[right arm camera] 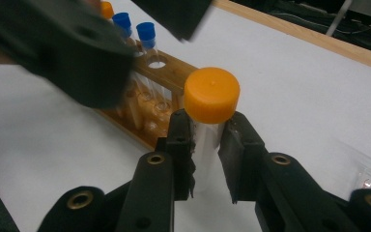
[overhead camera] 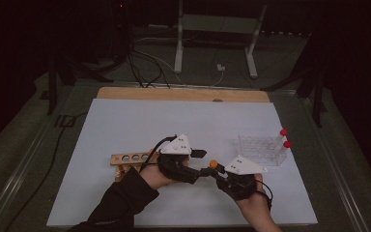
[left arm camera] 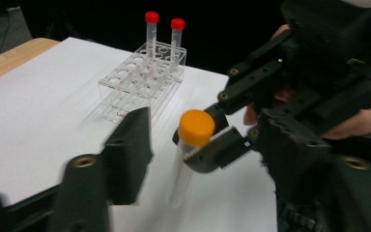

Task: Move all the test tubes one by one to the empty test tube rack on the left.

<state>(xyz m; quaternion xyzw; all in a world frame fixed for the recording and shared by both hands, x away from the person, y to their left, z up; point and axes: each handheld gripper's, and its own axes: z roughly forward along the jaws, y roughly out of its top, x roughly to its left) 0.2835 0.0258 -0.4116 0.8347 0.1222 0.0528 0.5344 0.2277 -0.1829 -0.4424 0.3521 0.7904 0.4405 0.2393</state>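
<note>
tube (right arm camera: 207, 140): light, slick, breakable; grip just under orange cap (right arm camera: 211, 94)
right gripper (right arm camera: 207, 145): fingers clamped on tube
left gripper (left arm camera: 193, 159): fingers apart, either side of tube

The white mat (overhead camera: 125, 125) lies open across its far and left parts. The wooden rack (overhead camera: 130, 158) stands just left of the left gripper (overhead camera: 200, 162); the clear rack (overhead camera: 261, 149) with 2 red-capped tubes (overhead camera: 283, 133) blocks the right side.
</note>
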